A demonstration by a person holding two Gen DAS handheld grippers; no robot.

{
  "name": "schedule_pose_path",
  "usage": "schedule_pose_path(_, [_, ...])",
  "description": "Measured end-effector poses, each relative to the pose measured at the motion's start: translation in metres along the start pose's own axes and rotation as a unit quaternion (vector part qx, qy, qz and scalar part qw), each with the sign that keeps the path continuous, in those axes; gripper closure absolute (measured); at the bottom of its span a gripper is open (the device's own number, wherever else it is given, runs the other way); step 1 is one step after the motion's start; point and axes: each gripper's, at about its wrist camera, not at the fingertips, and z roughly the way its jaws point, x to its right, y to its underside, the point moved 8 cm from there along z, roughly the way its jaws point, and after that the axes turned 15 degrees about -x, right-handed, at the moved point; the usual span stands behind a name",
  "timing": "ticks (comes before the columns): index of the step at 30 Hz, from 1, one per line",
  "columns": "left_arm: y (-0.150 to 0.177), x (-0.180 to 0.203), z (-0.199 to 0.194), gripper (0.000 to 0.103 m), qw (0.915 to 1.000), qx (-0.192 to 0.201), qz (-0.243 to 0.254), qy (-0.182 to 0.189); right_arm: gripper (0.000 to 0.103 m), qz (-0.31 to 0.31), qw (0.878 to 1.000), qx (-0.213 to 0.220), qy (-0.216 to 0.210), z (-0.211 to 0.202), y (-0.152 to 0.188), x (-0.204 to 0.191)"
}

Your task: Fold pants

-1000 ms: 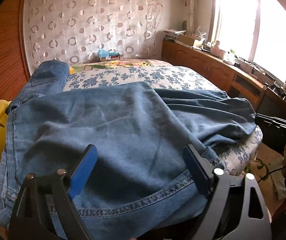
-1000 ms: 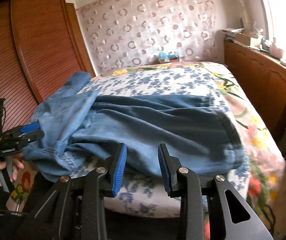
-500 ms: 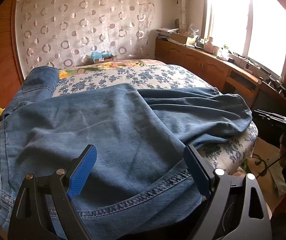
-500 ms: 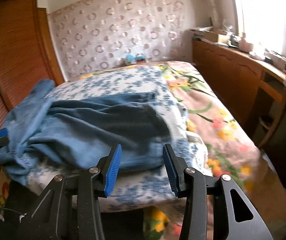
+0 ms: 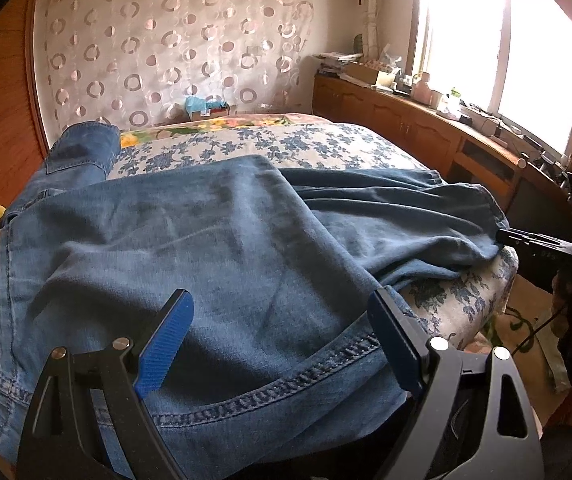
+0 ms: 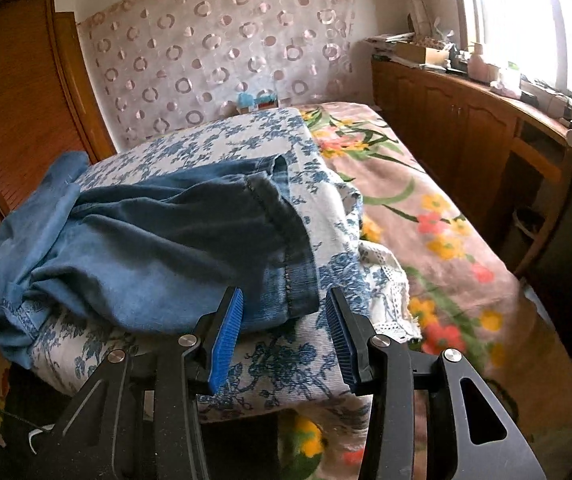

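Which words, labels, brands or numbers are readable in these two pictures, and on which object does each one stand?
None can be read.
The small box at the head of the bed carries a label, too blurred to read.
The jeans show no tag or brand patch.

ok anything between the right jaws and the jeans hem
Nothing visible. The right gripper is open just short of the hem of the jeans, with only the floral cover under the gap.

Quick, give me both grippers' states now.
Left gripper: open, over the jeans, holding nothing.
Right gripper: open, at the hem, holding nothing.
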Motion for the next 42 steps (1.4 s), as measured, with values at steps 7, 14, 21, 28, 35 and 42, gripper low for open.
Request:
schedule_pose_path(7, [0.002, -0.001, 0.001, 0.014, 1.0000, -0.001, -0.003, 0.000, 0.058, -0.009, 1.000, -0.006, 0.008, 0.010, -0.003, 0.003])
schedule_pose_path(14, [0.003, -0.007, -0.004, 0.014, 0.9999, 0.005, -0.011, -0.001, 0.090, -0.033, 0.999, -0.006, 0.005, 0.011, -0.003, -0.003])
schedule_pose_path(21, [-0.001, -0.018, -0.028, 0.014, 0.9992, 0.032, -0.022, -0.004, 0.094, -0.074, 0.995, 0.051, -0.033, -0.048, -0.031, -0.031])
schedule_pose_path(28, [-0.002, -0.031, -0.049, 0.014, 0.9979, 0.054, -0.032, -0.013, 0.095, -0.156, 0.980, 0.107, -0.068, -0.108, -0.075, -0.090])
schedule_pose_path(35, [0.009, -0.054, -0.066, 0.014, 0.9964, 0.060, -0.053, -0.028, 0.095, -0.246, 0.951, 0.135, -0.126, -0.124, -0.103, -0.182])
schedule_pose_path(42, [0.028, -0.085, -0.073, 0.014, 0.9943, 0.057, -0.081, -0.039, 0.095, -0.316, 0.922, 0.128, -0.185, -0.115, -0.107, -0.269])
